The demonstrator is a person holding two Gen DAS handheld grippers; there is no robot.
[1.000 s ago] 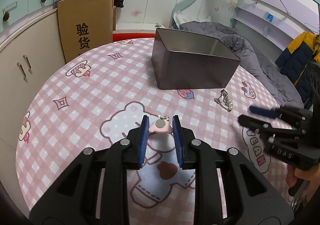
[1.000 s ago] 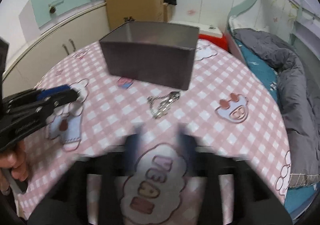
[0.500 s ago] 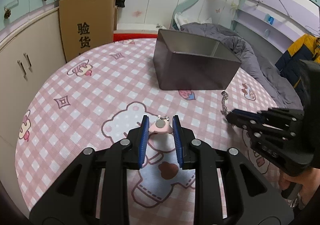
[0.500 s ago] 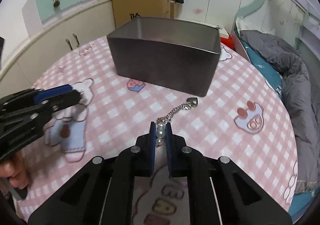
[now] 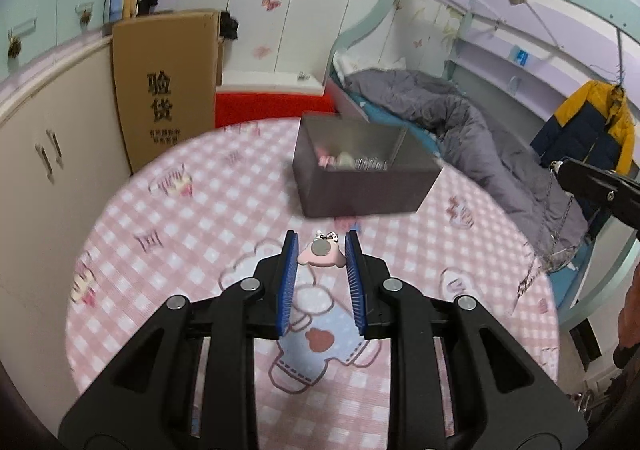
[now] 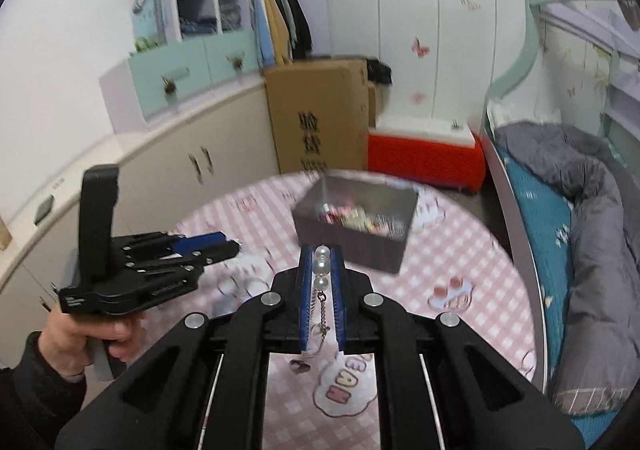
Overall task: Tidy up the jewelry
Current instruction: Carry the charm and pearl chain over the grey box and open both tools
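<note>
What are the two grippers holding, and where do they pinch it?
The right gripper pinches a chain by its pearl end; the rest dangles. The left gripper pinches a pink charm by its sides.

Left gripper raised above the table, fingers pinching a pink charm. Right gripper lifted too, fingers clamped tight on pearls, chain dangling.
</note>
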